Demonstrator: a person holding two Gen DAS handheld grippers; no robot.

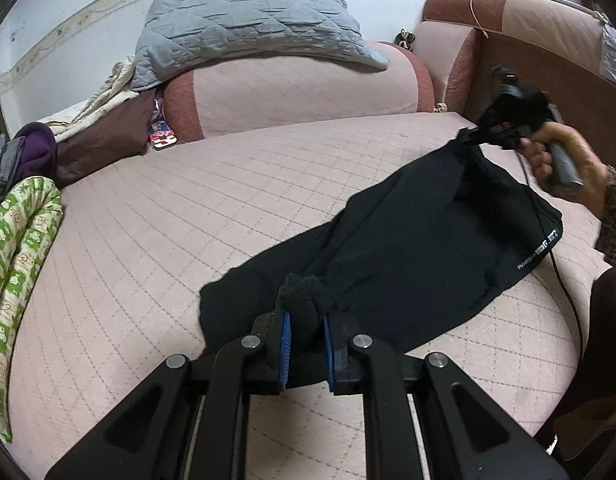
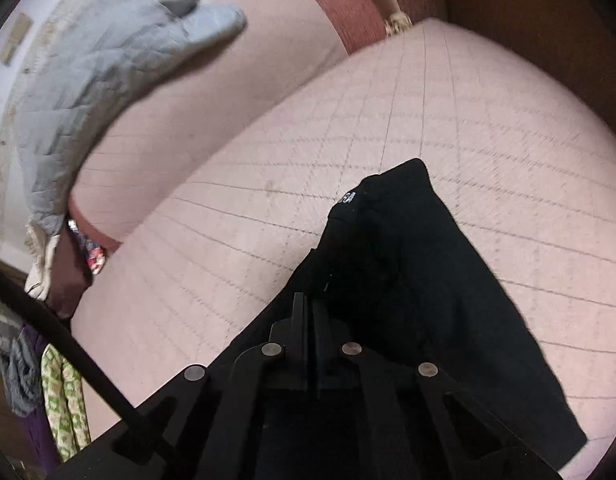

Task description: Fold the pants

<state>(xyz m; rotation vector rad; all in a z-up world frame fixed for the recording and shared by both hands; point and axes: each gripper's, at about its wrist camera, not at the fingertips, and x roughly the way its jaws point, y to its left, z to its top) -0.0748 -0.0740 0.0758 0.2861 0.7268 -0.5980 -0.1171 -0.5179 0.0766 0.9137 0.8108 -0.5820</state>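
Black pants (image 1: 408, 248) lie stretched across the pink quilted sofa seat (image 1: 167, 220). Left gripper (image 1: 305, 344) has its 2 blue-padded fingers (image 1: 284, 346) clamped on a bunched cuff end of the pants. Right gripper (image 2: 310, 320) is closed tight on the other end, fabric lifted off the seat. Grey quilted pillow (image 1: 251, 20) rests on the backrest; green patterned cloth (image 1: 15, 248) lies at the seat's left edge.

Black pants (image 1: 408, 248) with small white print at the hem, clamped between blue pads (image 1: 285, 344) of the black left gripper (image 1: 305, 344). Beyond the jaws: pale pink sofa (image 1: 147, 232), diamond-quilted, rust-red bands; grey quilted blanket (image 1: 247, 16) on the backrest. Left of jaws: green-and-cream printed cloth (image 1: 15, 248), purple garment (image 1: 35, 152).
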